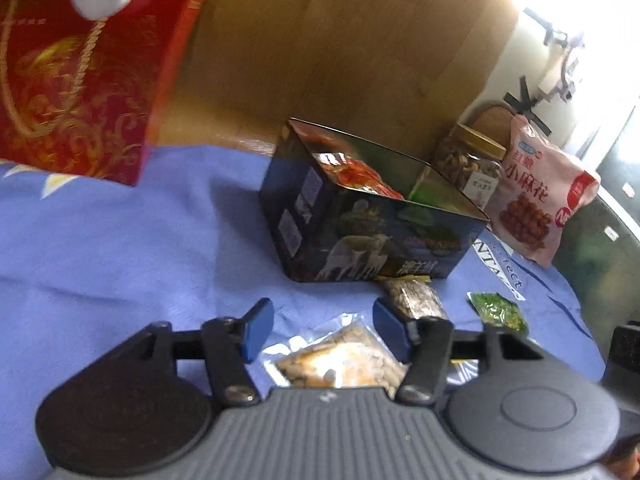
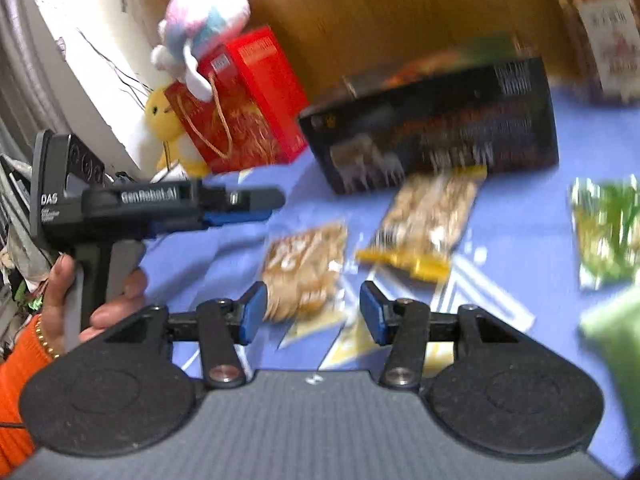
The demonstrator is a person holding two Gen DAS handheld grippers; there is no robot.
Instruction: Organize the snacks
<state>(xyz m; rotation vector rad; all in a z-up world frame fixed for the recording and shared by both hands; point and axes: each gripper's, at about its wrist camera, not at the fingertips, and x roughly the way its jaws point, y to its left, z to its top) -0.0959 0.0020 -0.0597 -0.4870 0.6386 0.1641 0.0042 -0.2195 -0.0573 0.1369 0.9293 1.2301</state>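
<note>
An open-topped dark box (image 1: 372,216) stands on the blue cloth (image 1: 140,248) with an orange packet (image 1: 352,174) inside. My left gripper (image 1: 324,330) is open just above a clear packet of pale snacks (image 1: 340,360); its pads do not touch it. A second nut packet (image 1: 412,296) and a green packet (image 1: 498,310) lie to the right. In the right wrist view my right gripper (image 2: 313,312) is open, with the pale snack packet (image 2: 304,268) just beyond its tips. The yellow-ended packet (image 2: 428,216), green packet (image 2: 608,232) and dark box (image 2: 432,128) lie further off.
A red gift bag (image 1: 80,80) with a plush toy (image 2: 204,20) on it stands at the left. A jar of nuts (image 1: 468,164) and a pink snack bag (image 1: 540,196) sit behind the box. A hand in an orange sleeve (image 2: 12,392) holds the left gripper (image 2: 272,206).
</note>
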